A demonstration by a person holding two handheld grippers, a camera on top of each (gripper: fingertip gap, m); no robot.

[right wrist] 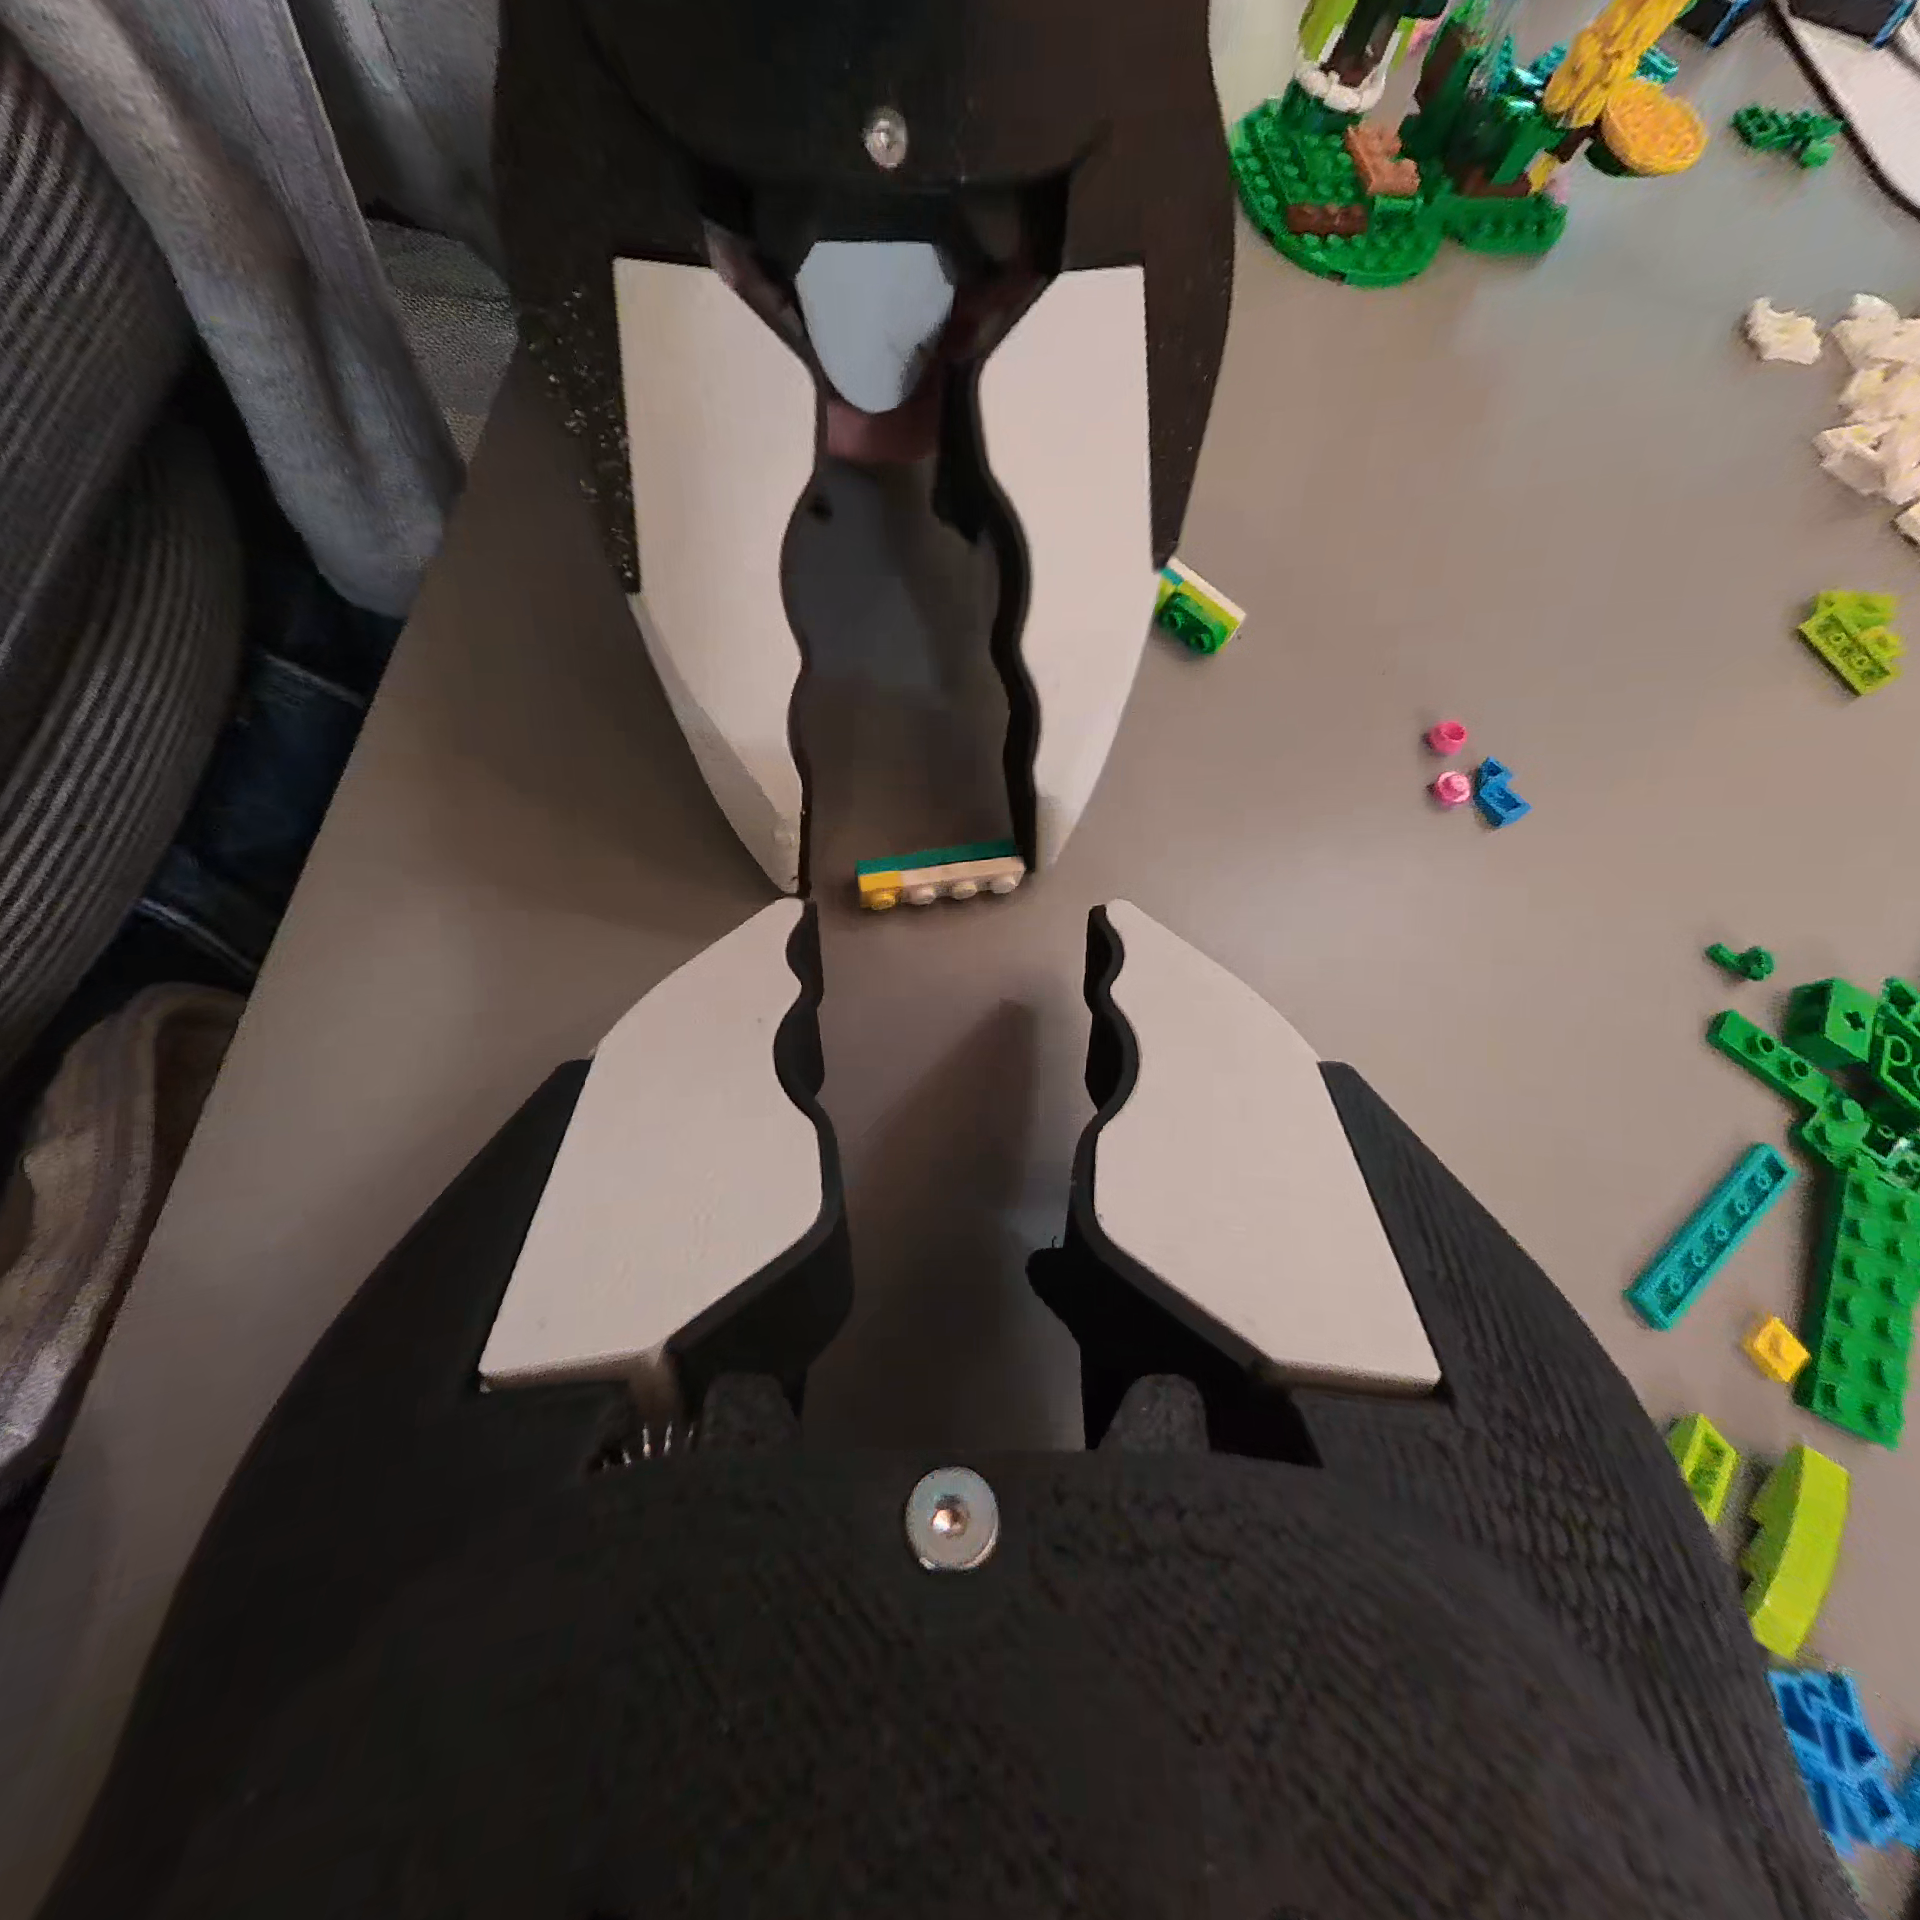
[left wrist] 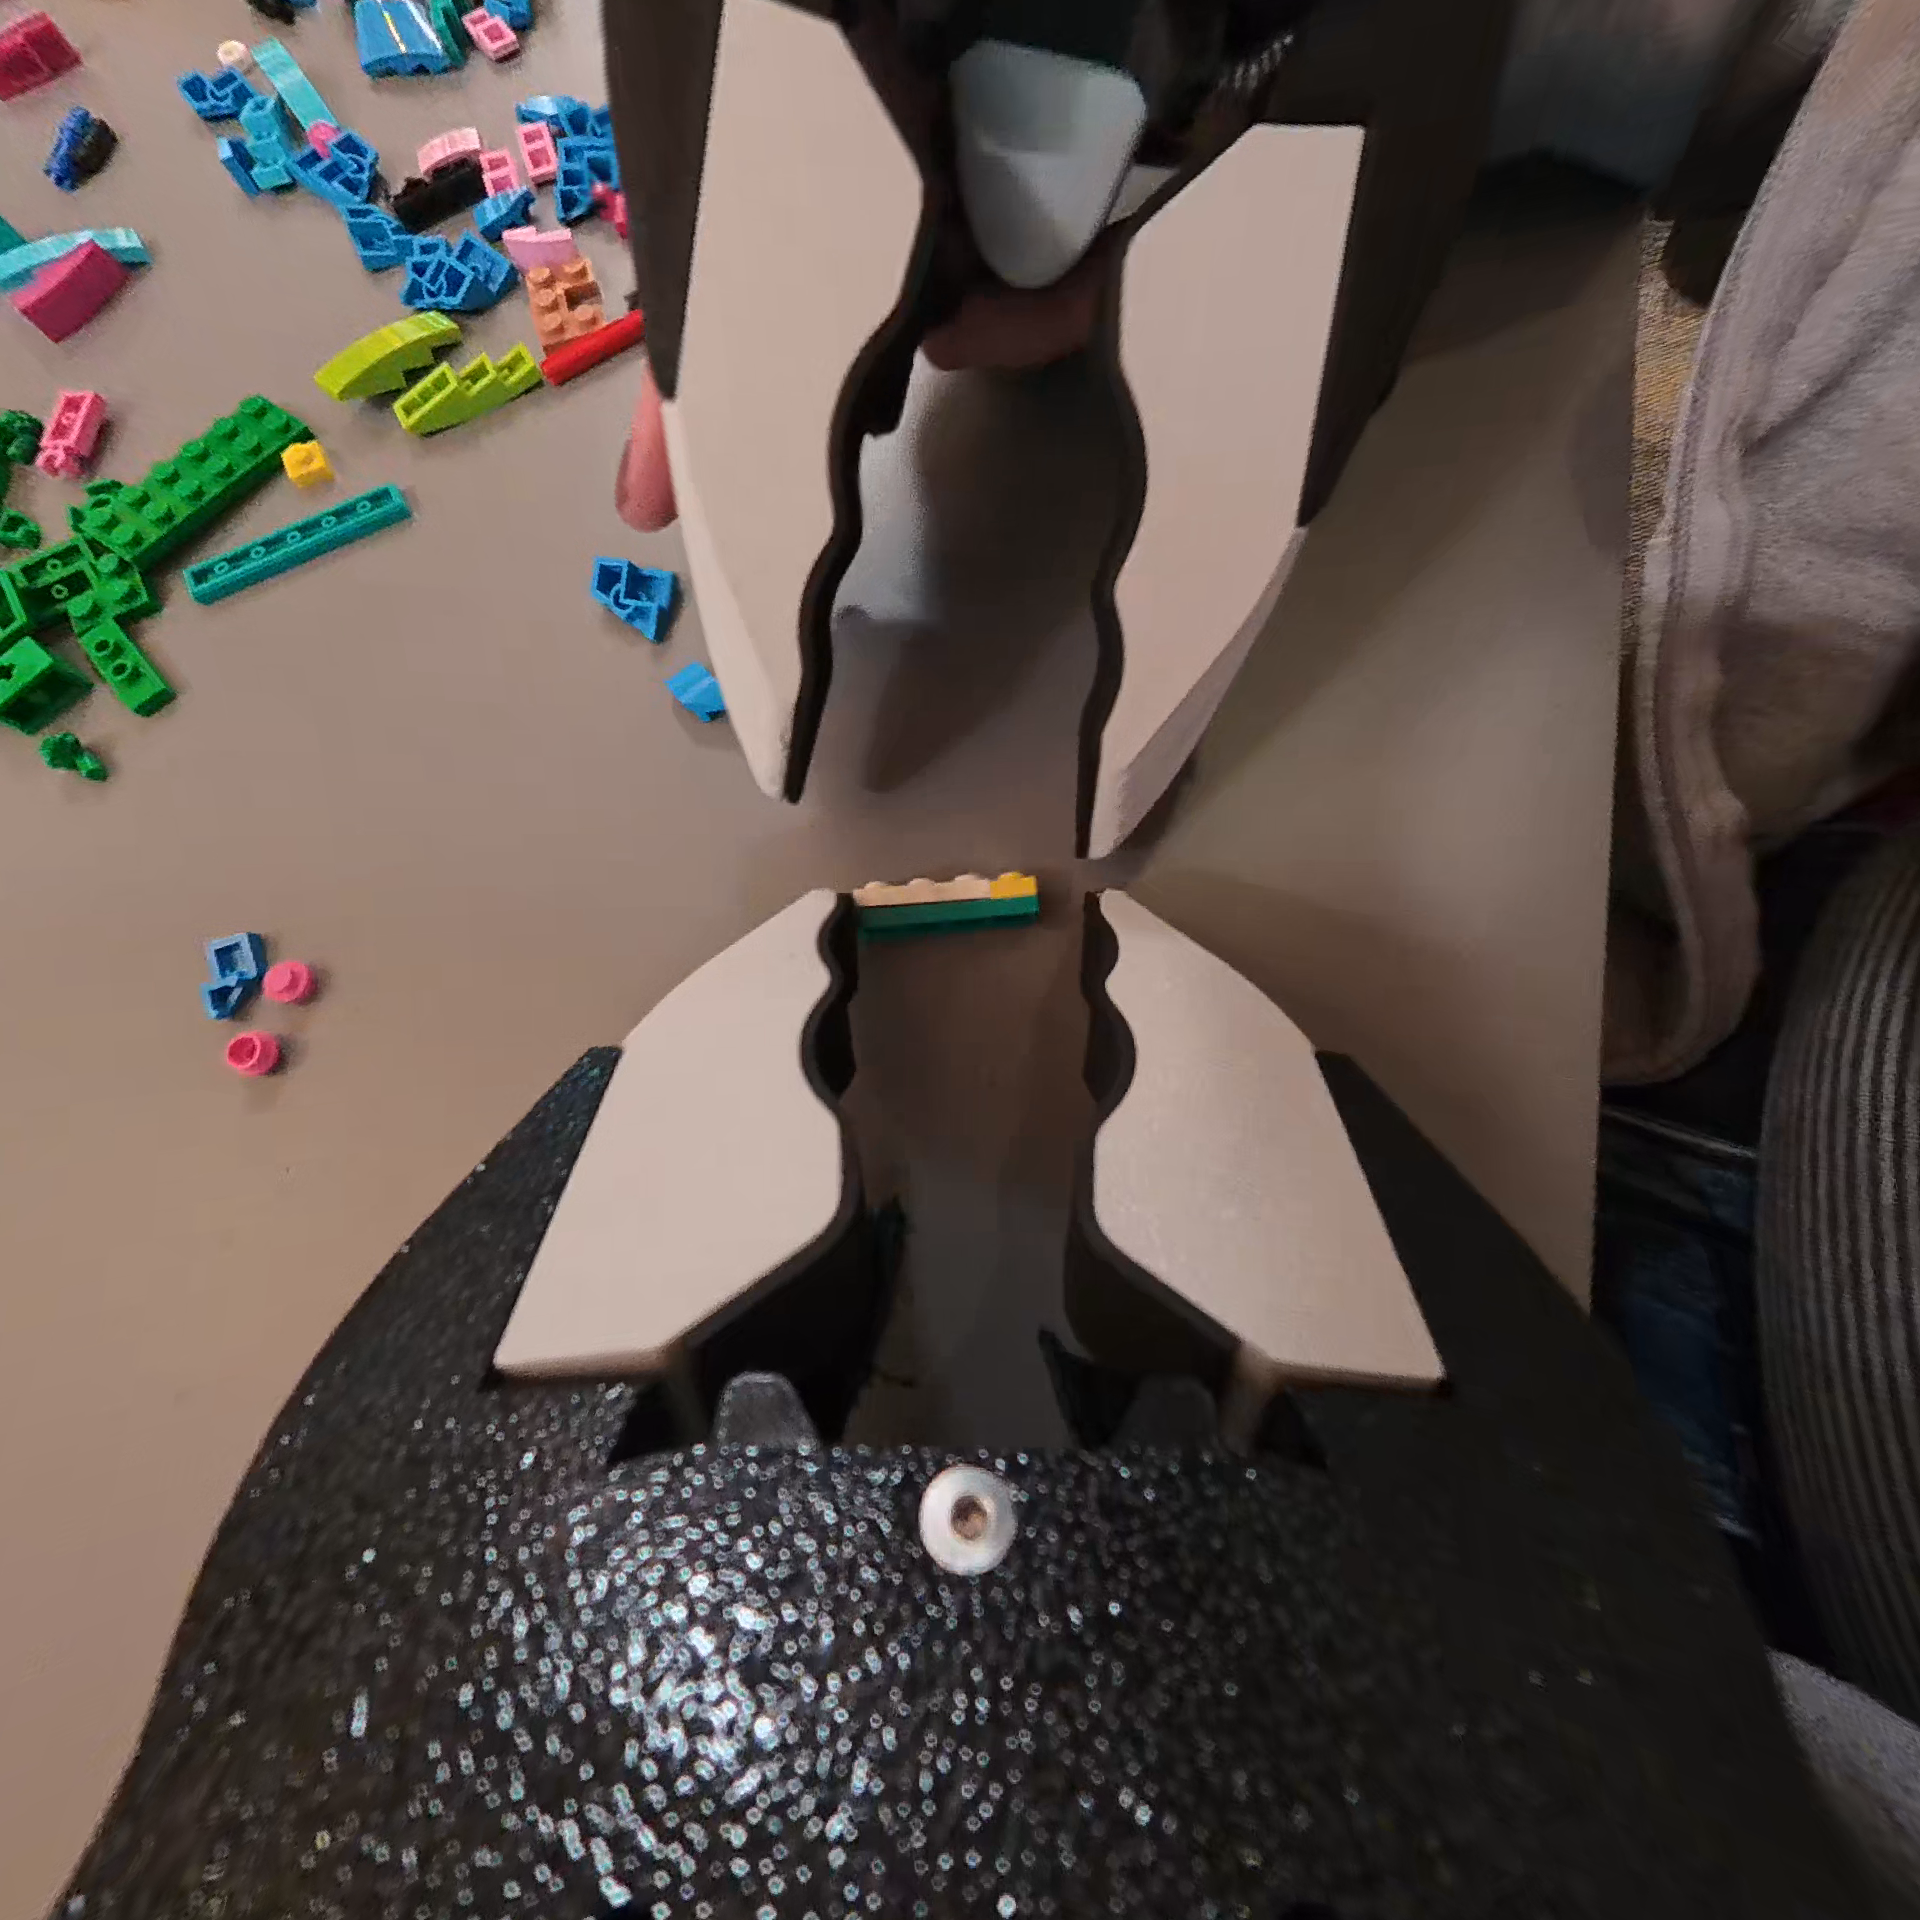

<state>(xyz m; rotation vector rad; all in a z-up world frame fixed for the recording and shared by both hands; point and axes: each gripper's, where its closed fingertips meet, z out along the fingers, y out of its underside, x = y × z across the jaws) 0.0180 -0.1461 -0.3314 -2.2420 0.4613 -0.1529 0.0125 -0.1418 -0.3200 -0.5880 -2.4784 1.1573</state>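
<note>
Between the two facing tongs, left gripper (left wrist: 961,894) and right gripper (right wrist: 951,914) both released, a small teal-white-yellow brick stack (left wrist: 945,902) lies on the table (left wrist: 416,831), touching the left gripper's left fingertip.

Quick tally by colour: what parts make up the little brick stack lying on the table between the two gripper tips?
Teal long plate: 1
Cream studded plate: 1 (it looks like a single piece)
Yellow small piece: 1
Total: 3
</note>
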